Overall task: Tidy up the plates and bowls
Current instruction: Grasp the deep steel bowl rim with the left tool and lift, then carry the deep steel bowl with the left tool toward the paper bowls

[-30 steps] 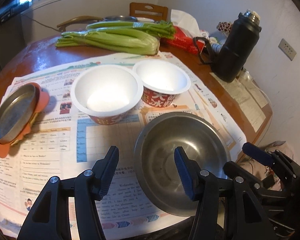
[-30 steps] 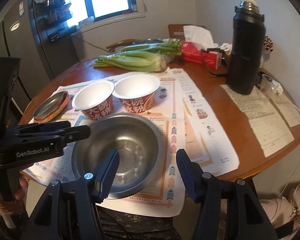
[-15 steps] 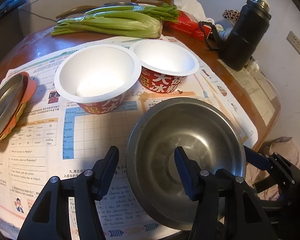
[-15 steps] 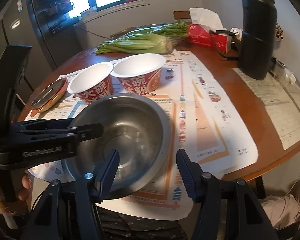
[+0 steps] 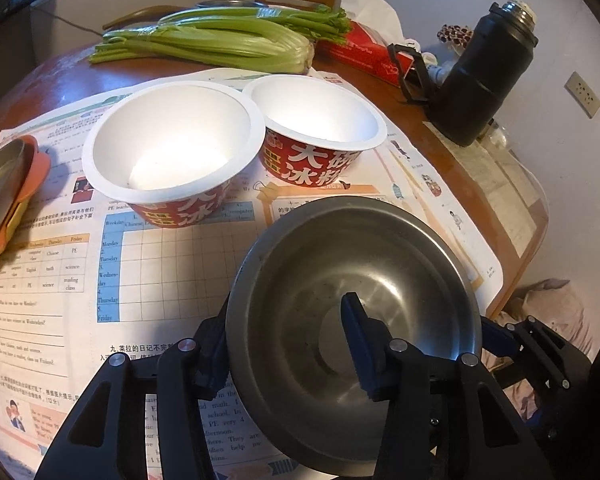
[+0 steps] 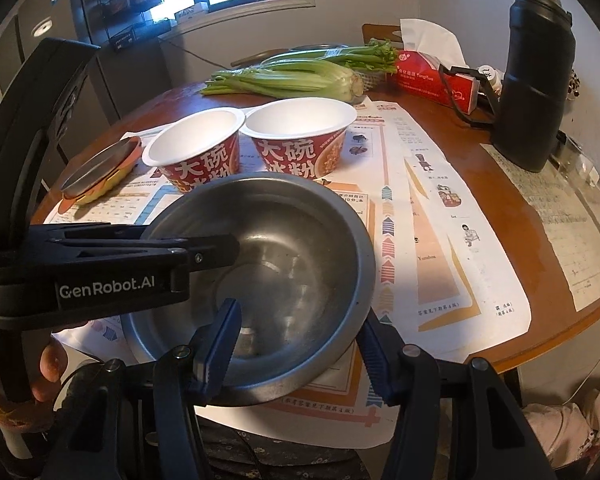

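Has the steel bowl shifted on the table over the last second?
Cannot tell. The steel bowl now overlaps the two red paper bowls in the right wrist view, but both cameras advanced; its position on the printed sheets looks roughly unchanged.

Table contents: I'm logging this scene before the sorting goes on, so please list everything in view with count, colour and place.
steel bowl: 1, silver, near table edge, straddled by both tongs
paper bowls: 2, red outside and white inside, side by side behind the steel bowl
metal plate: 1, silver, on an orange mat, table's left
celery: 1 bundle, green, far side of table
tissue box: 1, red, behind the celery's right end
flask: 1, black, standing at table's right
printed sheets: several, white with colour print, covering the table
table: 1, brown wood, round
left tongs: open, one finger each side of the bowl's wall
right tongs: open, straddling the bowl's near rim
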Demonstrator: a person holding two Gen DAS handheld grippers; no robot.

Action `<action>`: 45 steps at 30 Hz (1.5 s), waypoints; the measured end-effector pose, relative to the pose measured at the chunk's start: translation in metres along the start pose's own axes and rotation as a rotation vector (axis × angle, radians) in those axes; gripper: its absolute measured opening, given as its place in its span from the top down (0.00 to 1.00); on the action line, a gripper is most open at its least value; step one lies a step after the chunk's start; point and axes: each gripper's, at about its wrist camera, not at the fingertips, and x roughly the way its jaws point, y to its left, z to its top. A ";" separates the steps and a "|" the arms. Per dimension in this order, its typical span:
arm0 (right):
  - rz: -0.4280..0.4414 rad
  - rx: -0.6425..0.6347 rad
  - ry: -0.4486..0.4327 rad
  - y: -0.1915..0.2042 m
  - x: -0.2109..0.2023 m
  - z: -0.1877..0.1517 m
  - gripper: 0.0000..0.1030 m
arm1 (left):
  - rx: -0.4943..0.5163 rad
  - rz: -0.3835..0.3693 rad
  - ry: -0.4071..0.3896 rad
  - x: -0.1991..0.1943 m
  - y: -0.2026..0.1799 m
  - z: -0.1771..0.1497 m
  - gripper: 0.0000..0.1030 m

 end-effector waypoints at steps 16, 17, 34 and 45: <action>0.000 -0.015 -0.037 0.007 -0.015 0.006 0.45 | -0.012 -0.010 -0.069 -0.031 0.004 -0.002 0.50; 0.000 -0.019 -0.040 0.009 -0.017 0.007 0.45 | -0.013 -0.009 -0.076 -0.034 0.005 -0.002 0.50; 0.062 -0.098 -0.147 0.073 -0.048 0.030 0.44 | -0.058 0.010 -0.206 -0.104 0.058 -0.023 0.50; 0.071 -0.150 -0.099 0.096 -0.028 0.019 0.44 | -0.106 0.023 -0.159 -0.087 0.083 -0.035 0.50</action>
